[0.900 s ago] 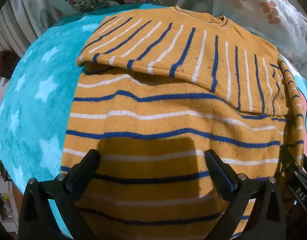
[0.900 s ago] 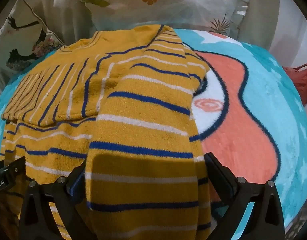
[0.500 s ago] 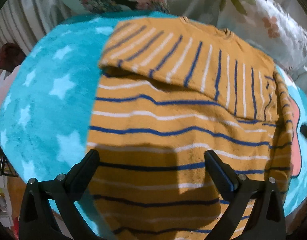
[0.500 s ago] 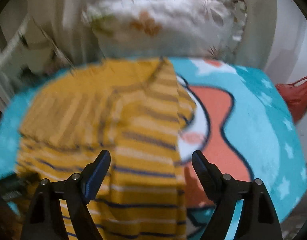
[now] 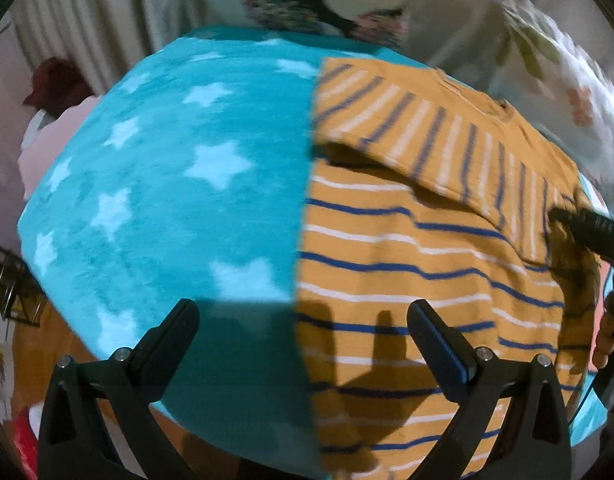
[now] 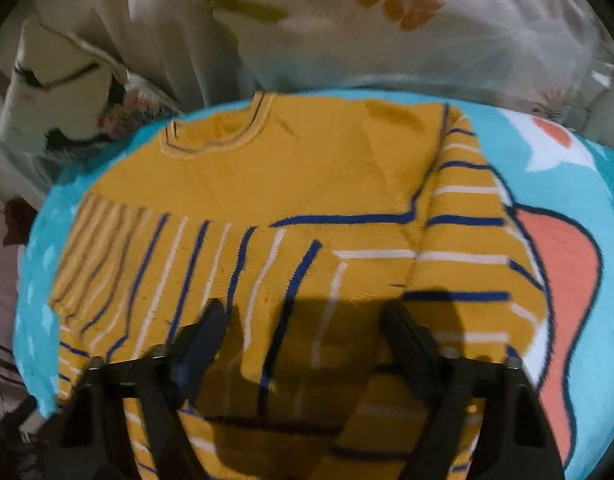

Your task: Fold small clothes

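A mustard-yellow sweater [image 6: 307, 184] with blue and white stripes lies flat on a turquoise blanket [image 5: 179, 184] printed with pale stars; both sleeves are folded in over the body, so their stripes run across those of the torso. The round neckline points toward 2 floral pillows [image 6: 407, 24] at the far edge of the blanket. In the left wrist view the left gripper [image 5: 303, 332] hangs over the sweater's left edge with its jaws spread wide and nothing between them: 1 finger is above bare blanket, the other above the striped body. The right gripper [image 6: 303, 332] is above the folded sleeve, tilted steeply down; its jaws have been narrowing and stand partly open with the knit lying between the blurred tips, but whether the pads press the fabric cannot be told. In the left wrist view the right gripper's dark body shows at the sweater's right edge. An orange and white cartoon figure [image 6: 563, 280] on the blanket shows to the right of the sweater. No container is visible.
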Demonstrator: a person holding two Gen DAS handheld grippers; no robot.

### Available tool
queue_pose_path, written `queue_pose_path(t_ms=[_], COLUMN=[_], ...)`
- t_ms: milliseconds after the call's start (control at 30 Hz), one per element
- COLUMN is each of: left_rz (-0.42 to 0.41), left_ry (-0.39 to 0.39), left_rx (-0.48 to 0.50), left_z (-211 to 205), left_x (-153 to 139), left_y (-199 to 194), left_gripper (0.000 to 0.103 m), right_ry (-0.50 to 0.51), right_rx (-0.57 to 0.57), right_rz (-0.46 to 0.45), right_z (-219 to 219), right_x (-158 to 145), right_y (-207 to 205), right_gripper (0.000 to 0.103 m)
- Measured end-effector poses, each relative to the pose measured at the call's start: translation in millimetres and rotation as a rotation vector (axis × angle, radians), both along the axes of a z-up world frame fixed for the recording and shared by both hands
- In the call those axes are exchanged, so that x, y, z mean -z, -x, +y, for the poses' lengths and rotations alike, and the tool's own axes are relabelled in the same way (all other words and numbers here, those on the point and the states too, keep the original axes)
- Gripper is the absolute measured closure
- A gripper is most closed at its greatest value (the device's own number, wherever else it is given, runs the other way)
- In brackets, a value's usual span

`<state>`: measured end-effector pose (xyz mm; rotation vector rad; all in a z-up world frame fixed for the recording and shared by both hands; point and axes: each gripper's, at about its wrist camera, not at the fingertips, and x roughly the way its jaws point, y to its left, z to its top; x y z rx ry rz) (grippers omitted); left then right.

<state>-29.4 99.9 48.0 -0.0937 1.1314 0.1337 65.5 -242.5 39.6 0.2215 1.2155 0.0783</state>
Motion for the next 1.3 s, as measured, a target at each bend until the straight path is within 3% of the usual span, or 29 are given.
queue_pose_path(t_ms=[67, 100, 200, 267, 433, 567, 667, 700, 767, 900, 1067, 1133, 1300], left_rz=[-0.011, -0.012, -0.024, -0.035, -0.055, -0.059, -0.059, -0.062, -0.075, -0.123, -0.155, -0.162, -0.127], left_ry=[0.017, 0.009, 0.026, 0.005, 0.007, -0.034, -0.059, -0.065, -0.081, -0.118, -0.065, -0.002, 0.075], left_rx=[-0.047, -0.069, -0.147, -0.187, -0.365, -0.520, -0.625, -0.649, -0.681, -0.626, -0.417, -0.302, 0.009], left_z=[20.4, 27.6, 58.2, 75.3, 151.4, 213.6, 256.7, 267.6, 284.7, 271.2, 202.7, 165.3, 61.0], left_x=[-1.5, -4.3, -6.9, -11.4, -13.4, -15.1, -23.8, -27.1, -35.4, -59.3, -66.5, -63.4, -48.0], left_y=[2.6, 4.6, 10.7, 18.4, 43.5, 70.5, 88.4, 93.1, 100.5, 101.0, 69.4, 57.3, 36.2], left_gripper=[0.000, 0.000, 0.000, 0.000, 0.000, 0.000, 0.000, 0.000, 0.000, 0.000, 0.000, 0.000, 0.000], right_ry=[0.035, 0.032, 0.071, 0.011, -0.364, -0.718, -0.869, -0.870, -0.757, -0.681, -0.422, -0.351, -0.183], right_rx=[-0.017, -0.030, -0.075, -0.097, -0.256, -0.461, -0.665, -0.718, -0.740, -0.657, -0.406, -0.314, -0.123], right_rz=[-0.024, -0.020, -0.083, -0.107, -0.060, 0.088, 0.194, 0.212, 0.172, 0.126, 0.088, 0.106, 0.119], right_z=[11.7, 15.1, 30.1, 47.8, 117.6, 214.2, 280.0, 299.1, 316.0, 269.0, 158.3, 104.2, 23.4], right_x=[-4.8, -8.6, -35.1, -55.0, -76.5, -72.7, -75.4, -74.0, -70.3, -73.2, -52.7, -40.9, -21.5], right_y=[-0.3, 1.4, 8.2, 9.3, 13.8, 26.6, 54.1, 61.0, 67.7, 68.8, 63.5, 77.1, 121.4], right_gripper=[0.082, 0.090, 0.094, 0.095, 0.095, 0.095, 0.094, 0.092, 0.088, 0.075, 0.071, 0.071, 0.072])
